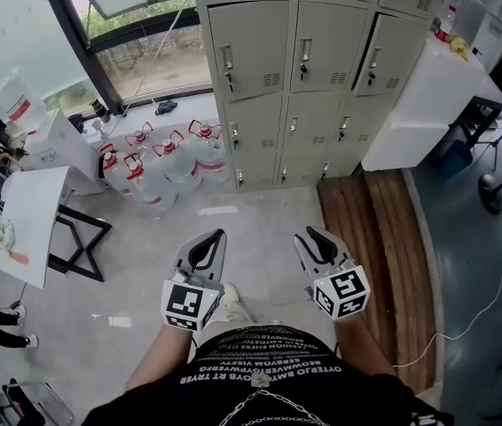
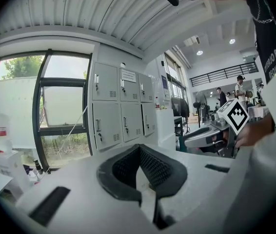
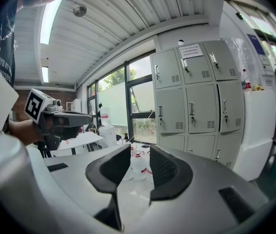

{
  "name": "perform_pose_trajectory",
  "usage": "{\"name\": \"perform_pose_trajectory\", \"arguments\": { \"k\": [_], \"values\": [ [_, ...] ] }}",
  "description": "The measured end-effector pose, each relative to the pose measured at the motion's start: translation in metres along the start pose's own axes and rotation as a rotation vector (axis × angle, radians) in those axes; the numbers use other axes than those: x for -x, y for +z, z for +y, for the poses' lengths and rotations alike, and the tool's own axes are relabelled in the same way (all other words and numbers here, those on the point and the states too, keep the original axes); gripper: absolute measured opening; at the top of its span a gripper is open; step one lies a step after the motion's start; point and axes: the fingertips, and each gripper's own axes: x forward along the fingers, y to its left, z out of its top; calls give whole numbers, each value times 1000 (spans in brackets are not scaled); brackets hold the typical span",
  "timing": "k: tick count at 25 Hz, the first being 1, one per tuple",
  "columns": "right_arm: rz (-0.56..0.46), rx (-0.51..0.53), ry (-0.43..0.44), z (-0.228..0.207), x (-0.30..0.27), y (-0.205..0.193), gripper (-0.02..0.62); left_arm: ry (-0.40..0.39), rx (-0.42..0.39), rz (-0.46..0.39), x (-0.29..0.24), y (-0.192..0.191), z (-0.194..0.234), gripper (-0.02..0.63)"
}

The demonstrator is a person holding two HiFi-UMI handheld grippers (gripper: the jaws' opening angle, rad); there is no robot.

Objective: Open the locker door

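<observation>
Work has barely begun: every locker door [image 1: 317, 47] ahead is shut, well apart from both, with the left tongs [image 1: 215, 235] pinched together empty and the right tongs [image 1: 309, 232] parted around nothing.

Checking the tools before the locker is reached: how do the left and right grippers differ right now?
The left gripper has its jaws meeting at the tips. The right gripper has its jaws apart with a clear gap. In its own view the left gripper lines up with the lockers. The right gripper lines up with the water jugs on the floor, and the lockers sit off to one side. Both are empty and well short of the lockers.
</observation>
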Motion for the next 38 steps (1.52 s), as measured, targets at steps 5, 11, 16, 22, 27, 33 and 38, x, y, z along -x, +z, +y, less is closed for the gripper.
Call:
{"name": "perform_pose_trajectory", "arguments": {
  "k": [5,11,16,22,27,33,38],
  "values": [
    [13,5,0,-9,-27,9,100,-3,14,-1,-20,0,22,-8],
    [17,4,-5,-20,-61,20,100,-12,14,6,-44,1,51,-8],
    [21,2,-7,-22,-90,29,100,-22,17,5,-58,4,76,-8],
    [30,8,-15,-16,-121,41,100,-37,9,-2,-69,7,107,-8],
    [23,14,-39,-13,-145,52,100,-62,-11,-14,-82,9,134,-8],
    [8,16,-84,-10,-170,63,98,-114,-41,-39,-96,16,158,-8],
    [8,17,-92,0,-197,70,98,-125,-45,-48,-99,12,186,-8]
  ]
}}
